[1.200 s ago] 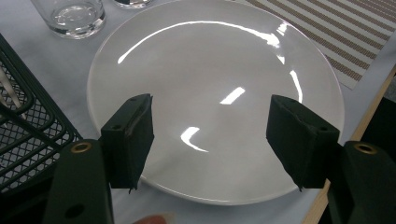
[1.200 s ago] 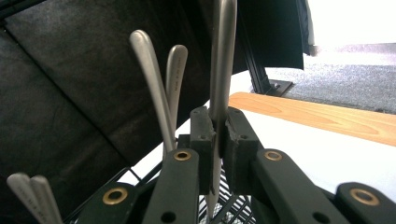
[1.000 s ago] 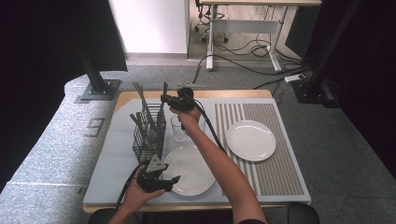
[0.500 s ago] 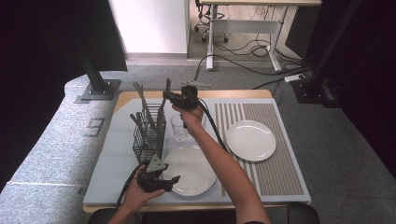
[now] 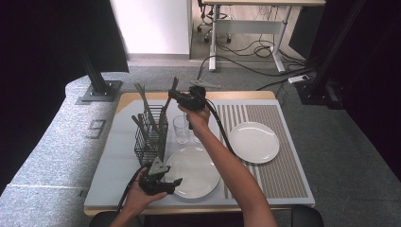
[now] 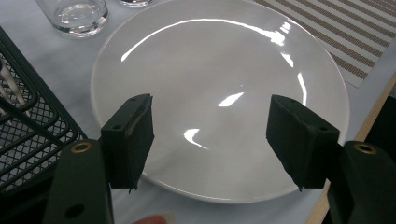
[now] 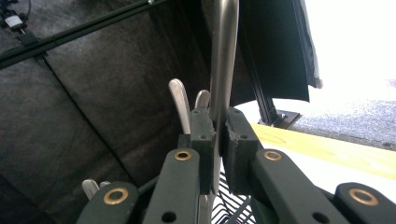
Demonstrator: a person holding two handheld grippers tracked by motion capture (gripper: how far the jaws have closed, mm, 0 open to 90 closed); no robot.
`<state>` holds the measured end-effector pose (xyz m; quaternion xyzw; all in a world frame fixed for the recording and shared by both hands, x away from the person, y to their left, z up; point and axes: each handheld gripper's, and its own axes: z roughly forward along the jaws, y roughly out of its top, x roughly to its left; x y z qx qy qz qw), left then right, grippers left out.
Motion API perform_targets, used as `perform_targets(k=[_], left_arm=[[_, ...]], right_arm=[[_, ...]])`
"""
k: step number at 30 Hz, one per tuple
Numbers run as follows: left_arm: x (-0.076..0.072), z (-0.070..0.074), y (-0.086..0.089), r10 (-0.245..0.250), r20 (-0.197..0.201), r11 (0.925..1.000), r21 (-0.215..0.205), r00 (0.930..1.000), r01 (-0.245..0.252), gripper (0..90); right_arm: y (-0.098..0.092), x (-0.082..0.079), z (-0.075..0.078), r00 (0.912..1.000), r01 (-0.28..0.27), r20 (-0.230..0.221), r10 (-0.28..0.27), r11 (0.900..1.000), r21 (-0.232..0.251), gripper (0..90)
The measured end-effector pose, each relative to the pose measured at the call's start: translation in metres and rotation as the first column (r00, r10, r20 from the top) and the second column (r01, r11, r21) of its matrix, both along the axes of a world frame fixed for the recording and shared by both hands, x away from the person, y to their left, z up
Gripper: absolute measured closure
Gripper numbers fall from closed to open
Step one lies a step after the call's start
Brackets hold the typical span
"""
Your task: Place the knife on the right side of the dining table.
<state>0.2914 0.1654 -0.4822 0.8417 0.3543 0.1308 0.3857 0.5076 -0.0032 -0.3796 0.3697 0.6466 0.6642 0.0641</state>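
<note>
Right gripper [image 5: 176, 96] is clamped on the flat metal handle of a utensil [image 7: 223, 60], brushed steel with a rounded end; in the right gripper view the two black rubbery pads [image 7: 203, 140] pinch it from both sides and the handle stands upright between them. From the high view the utensil [image 5: 173, 89] is held above the far end of the cutlery basket [image 5: 150, 139], a black wire-mesh box with a fine lattice wall, standing on the left part of the table [image 5: 113, 156]. Other steel handles [image 5: 142, 101] stick up out of the basket at a slant; two rounded handle tips [image 7: 180, 100] show just behind the gripped one. Which kind of utensil it is cannot be told, since its working end is hidden. Left gripper [image 5: 171, 181] hovers at the near edge of the table, jaws apart and holding nothing; its blocky matte pads [image 6: 133, 135] frame the near white plate [image 6: 219, 88], glossy, round, shallow-rimmed, with bright reflections across it. A clear, thick-based drinking glass [image 5: 180, 130] stands just beyond this plate, beside the basket. A second white plate [image 5: 254, 142] lies to the right on a woven placemat [image 5: 283, 175] striped brown and pale. The table surface is smooth light grey with a pale wooden edge.
</note>
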Motion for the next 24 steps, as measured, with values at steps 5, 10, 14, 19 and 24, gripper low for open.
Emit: perform_targets(k=[5, 10, 14, 19, 24], left_arm=[[0.000, -0.001, 0.000, -0.002, -0.002, 1.0000, 0.004, 1.0000, 0.002, 32.2], [0.000, -0.001, -0.001, -0.002, -0.003, 1.0000, 0.006, 1.0000, 0.002, 32.2], [0.000, -0.001, -0.001, -0.003, -0.003, 1.0000, 0.007, 1.0000, 0.003, 32.2], [0.000, -0.001, -0.001, -0.005, -0.003, 1.0000, 0.008, 1.0000, 0.005, 32.2], [0.000, -0.001, -0.001, -0.007, -0.005, 0.9999, 0.009, 1.0000, 0.007, 32.2]], right_arm=[[-0.005, -0.003, 0.004, 0.9998, -0.007, 0.021, 0.007, 1.000, 0.010, 83.8], [-0.009, -0.005, 0.008, 0.9997, -0.006, 0.025, 0.006, 1.000, 0.023, 83.8], [-0.012, -0.007, 0.011, 0.9995, -0.003, 0.030, 0.001, 0.999, 0.036, 83.8], [-0.018, -0.009, 0.015, 0.9996, 0.002, 0.030, -0.004, 0.998, 0.056, 83.8], [-0.024, -0.010, 0.018, 0.9994, 0.003, 0.033, -0.006, 0.997, 0.073, 83.8]])
